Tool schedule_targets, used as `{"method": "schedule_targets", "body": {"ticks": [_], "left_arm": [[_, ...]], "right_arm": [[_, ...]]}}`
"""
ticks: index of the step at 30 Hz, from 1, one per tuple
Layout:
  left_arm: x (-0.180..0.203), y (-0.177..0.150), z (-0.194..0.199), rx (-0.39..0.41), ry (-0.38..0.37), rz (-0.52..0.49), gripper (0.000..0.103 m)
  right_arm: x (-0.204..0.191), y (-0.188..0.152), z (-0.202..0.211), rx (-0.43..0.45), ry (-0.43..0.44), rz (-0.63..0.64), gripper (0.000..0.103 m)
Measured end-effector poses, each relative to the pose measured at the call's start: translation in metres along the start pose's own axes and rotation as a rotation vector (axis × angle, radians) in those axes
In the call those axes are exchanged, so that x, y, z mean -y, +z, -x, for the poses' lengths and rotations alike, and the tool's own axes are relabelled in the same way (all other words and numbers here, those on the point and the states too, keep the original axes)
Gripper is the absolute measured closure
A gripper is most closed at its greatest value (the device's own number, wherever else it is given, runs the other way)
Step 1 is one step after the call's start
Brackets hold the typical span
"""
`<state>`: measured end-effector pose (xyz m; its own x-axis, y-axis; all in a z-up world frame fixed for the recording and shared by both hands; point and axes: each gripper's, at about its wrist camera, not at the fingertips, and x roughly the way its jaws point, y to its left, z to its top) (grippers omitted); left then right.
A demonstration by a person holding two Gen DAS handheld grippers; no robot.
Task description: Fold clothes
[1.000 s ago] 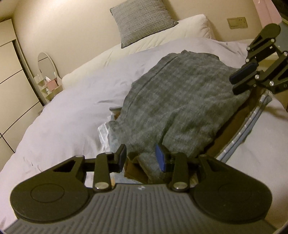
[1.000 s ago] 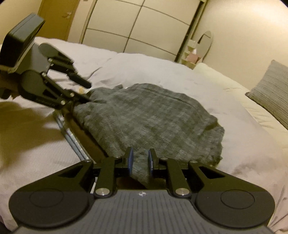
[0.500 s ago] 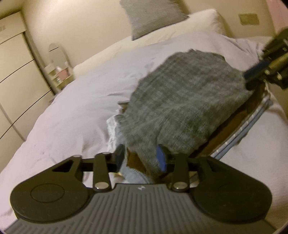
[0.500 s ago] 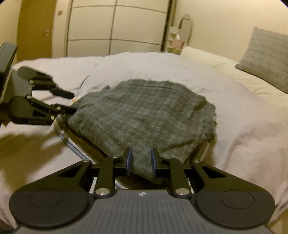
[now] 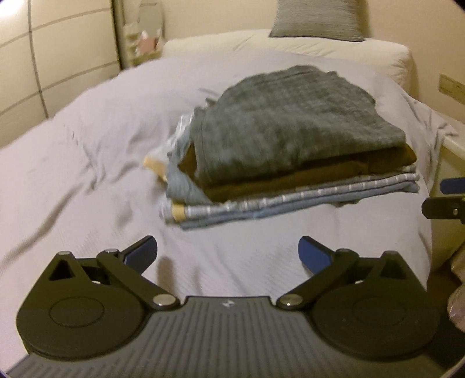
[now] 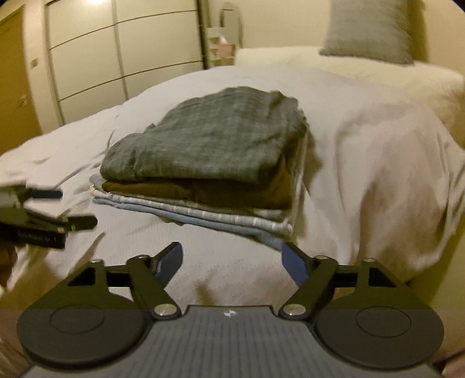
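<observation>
A folded grey checked garment (image 5: 290,122) lies on top of a stack on the bed; it also shows in the right wrist view (image 6: 209,136). Under it lie a brown garment (image 5: 319,174) and blue-grey striped pieces (image 5: 290,200). My left gripper (image 5: 228,256) is open and empty, a short way in front of the stack. My right gripper (image 6: 232,261) is open and empty, just in front of the stack's near corner. Its fingers show at the right edge of the left wrist view (image 5: 444,200). The left gripper shows at the left of the right wrist view (image 6: 43,215).
The stack sits on a pale duvet (image 5: 87,174). A white pillow (image 5: 290,49) and a grey cushion (image 5: 316,17) lie at the head. A wardrobe (image 6: 122,52) and a small mirror (image 6: 229,26) stand beyond. The bed edge (image 5: 430,232) drops at the right.
Both grippers let go of the grey garment, opened wide and drew back from it. The garment now lies folded on the stack.
</observation>
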<state>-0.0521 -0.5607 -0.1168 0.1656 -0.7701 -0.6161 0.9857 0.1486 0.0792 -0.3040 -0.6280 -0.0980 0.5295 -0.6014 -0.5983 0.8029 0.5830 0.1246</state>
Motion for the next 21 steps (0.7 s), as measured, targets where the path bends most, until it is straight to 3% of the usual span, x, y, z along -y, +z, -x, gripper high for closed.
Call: {"method": "schedule_targets", "body": {"ticks": [9,14,16,17,21], "left_arm": [[0.003,-0.009,-0.016,-0.027,-0.025,0.064,0.001],[0.021,-0.01,-0.019,-0.011,0.017,-0.071,0.001],[0.019,-0.01,-0.02,-0.017,0.014,-0.037,0.001],[0.017,-0.01,-0.02,-0.015,0.008,-0.015,0.001],[0.011,-0.014,-0.017,0.01,-0.002,0.023,0.001]], "right_arm": [[-0.011,-0.001,-0.033,-0.092,-0.026,-0.061,0.014],[-0.017,-0.006,-0.046,-0.111,-0.052,-0.091,0.012],[-0.018,-0.007,-0.048,-0.112,-0.058,-0.094,0.009],[-0.019,-0.007,-0.049,-0.113,-0.061,-0.095,0.0],[-0.021,-0.008,-0.049,-0.116,-0.071,-0.088,0.0]]}}
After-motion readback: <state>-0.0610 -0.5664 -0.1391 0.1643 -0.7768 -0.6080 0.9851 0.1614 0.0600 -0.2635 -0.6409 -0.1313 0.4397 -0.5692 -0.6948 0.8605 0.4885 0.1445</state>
